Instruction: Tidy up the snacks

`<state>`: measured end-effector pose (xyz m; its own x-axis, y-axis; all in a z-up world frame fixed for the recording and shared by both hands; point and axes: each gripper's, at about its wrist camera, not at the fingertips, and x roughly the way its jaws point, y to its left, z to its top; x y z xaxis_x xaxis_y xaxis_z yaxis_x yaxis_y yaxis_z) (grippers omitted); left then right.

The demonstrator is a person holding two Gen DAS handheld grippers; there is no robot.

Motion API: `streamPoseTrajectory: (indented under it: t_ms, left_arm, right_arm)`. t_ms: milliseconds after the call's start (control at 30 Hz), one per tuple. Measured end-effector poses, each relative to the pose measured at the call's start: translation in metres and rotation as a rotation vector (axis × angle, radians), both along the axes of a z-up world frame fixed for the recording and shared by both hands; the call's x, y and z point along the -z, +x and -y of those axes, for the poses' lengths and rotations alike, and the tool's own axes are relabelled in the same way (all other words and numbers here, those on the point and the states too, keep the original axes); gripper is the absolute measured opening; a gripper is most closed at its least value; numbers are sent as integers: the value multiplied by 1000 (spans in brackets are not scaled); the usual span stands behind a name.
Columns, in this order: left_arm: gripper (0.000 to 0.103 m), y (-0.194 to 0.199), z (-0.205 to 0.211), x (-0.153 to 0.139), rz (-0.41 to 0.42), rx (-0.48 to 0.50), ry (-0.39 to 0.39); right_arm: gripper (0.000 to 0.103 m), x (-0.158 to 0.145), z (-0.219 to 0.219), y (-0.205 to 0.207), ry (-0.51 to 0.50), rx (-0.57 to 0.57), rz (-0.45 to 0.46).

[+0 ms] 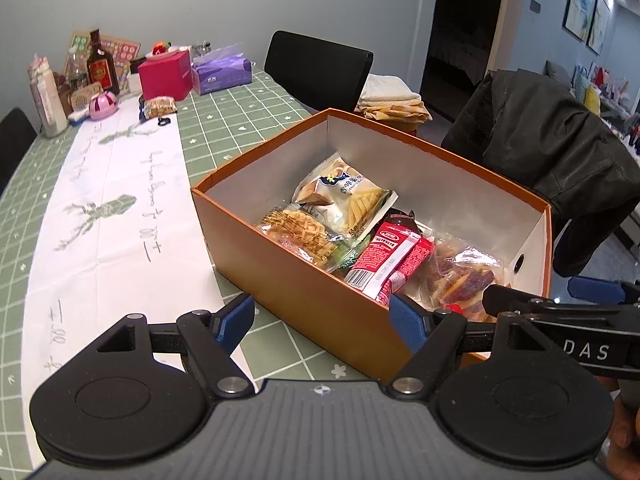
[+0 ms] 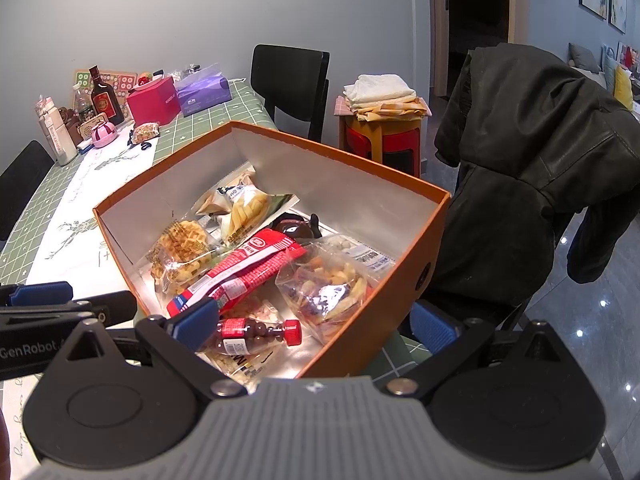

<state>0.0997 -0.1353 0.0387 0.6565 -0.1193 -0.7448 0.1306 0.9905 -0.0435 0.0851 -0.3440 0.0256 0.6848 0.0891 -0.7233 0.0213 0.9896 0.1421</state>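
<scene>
An orange box [image 1: 304,288] with white inside walls stands on the green checked table [image 1: 256,104]; it also shows in the right wrist view [image 2: 372,304]. It holds several snack packs: a white fries bag [image 1: 344,196], a waffle pack [image 2: 182,248], a red sachet [image 2: 248,268], a mixed snack bag [image 2: 328,288] and a small red-capped bottle [image 2: 256,332]. My left gripper [image 1: 322,326] is open and empty in front of the box's near wall. My right gripper [image 2: 316,326] is open over the box's near right corner, with the bottle lying by its left finger. One small snack pack [image 1: 160,107] lies far back on the table.
Far end of the table: a dark bottle [image 1: 102,64], a pink box [image 1: 166,74], a purple tissue pack [image 1: 222,72], a pink toy [image 1: 103,106]. A white runner [image 1: 108,216] crosses the table. A black chair [image 1: 316,70], a jacket-covered chair [image 1: 552,152] and a stool with folded cloths [image 2: 380,120] stand beside it.
</scene>
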Motion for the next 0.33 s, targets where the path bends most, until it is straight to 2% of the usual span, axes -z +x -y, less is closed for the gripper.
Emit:
streamPoseTrajectory:
  t_ms: [133,333]
  left_arm:
    - [92,1,-3,2,-8,-6,-37]
    - [92,-2,-1,-1,15,2,-29]
  right_arm:
    - [99,-2,0,0,3,3,2]
    - [99,-2,-1,-1,5,4,4]
